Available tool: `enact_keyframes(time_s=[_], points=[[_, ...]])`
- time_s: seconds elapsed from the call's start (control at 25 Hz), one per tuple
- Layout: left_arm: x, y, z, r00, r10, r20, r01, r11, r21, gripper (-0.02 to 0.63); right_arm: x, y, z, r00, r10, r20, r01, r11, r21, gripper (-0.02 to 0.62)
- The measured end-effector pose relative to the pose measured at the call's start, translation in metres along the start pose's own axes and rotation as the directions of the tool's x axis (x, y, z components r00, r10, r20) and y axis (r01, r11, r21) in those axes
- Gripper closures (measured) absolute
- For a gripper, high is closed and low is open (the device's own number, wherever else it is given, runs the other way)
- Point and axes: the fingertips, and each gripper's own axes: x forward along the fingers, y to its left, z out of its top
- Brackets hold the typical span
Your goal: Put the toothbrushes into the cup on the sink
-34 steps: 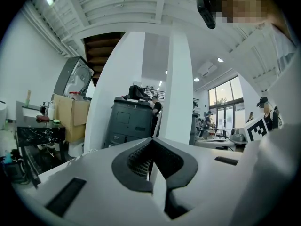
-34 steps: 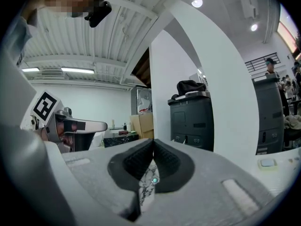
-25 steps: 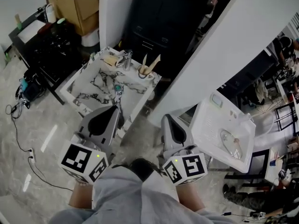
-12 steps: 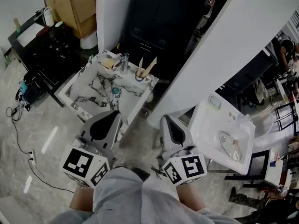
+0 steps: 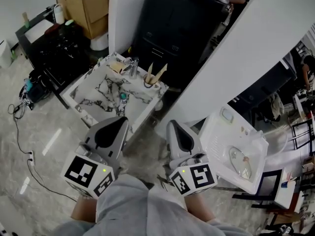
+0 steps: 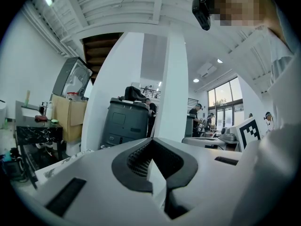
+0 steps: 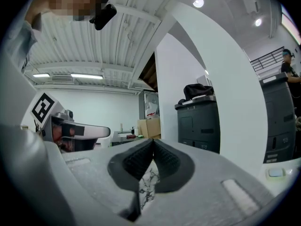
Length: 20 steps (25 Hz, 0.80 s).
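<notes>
A white, black-veined marble sink (image 5: 96, 90) stands on the floor ahead of me. On its far right corner is a cup (image 5: 148, 81) with two pale wooden toothbrushes (image 5: 158, 73) sticking up out of it. A small teal thing (image 5: 123, 96) lies in the basin. Both grippers hang low, close to my body and short of the sink. The left gripper (image 5: 121, 120) is shut and empty, its pads (image 6: 141, 158) meeting. The right gripper (image 5: 173, 125) is also shut, with nothing between its pads (image 7: 162, 160).
A chrome faucet (image 5: 133, 65) rises at the sink's back edge. Behind it stand a black cabinet (image 5: 172, 18) and a white pillar (image 5: 123, 9). A white washbasin (image 5: 236, 146) sits to my right. A cardboard box (image 5: 83, 4), a black table (image 5: 54, 43) and floor cables (image 5: 19, 107) are at left.
Both grippers stay shut and keep their place near my body. The sink has shifted only slightly in the head view.
</notes>
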Motion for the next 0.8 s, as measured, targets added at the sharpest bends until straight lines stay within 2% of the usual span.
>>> enact_keyframes(time_s=[0.36, 0.8], points=[[-0.002, 0.000, 0.003, 0.999, 0.049, 0.004, -0.049, 0.999, 0.009, 0.601, 0.010, 0.002, 0.005, 0.998, 0.069, 0.014, -0.069, 0.998, 0.003, 0.597], [-0.001, 0.003, 0.006, 0.997, 0.073, 0.014, -0.074, 0.997, 0.013, 0.601, 0.016, -0.003, 0.006, 0.997, 0.069, 0.024, -0.069, 0.998, 0.009, 0.597]])
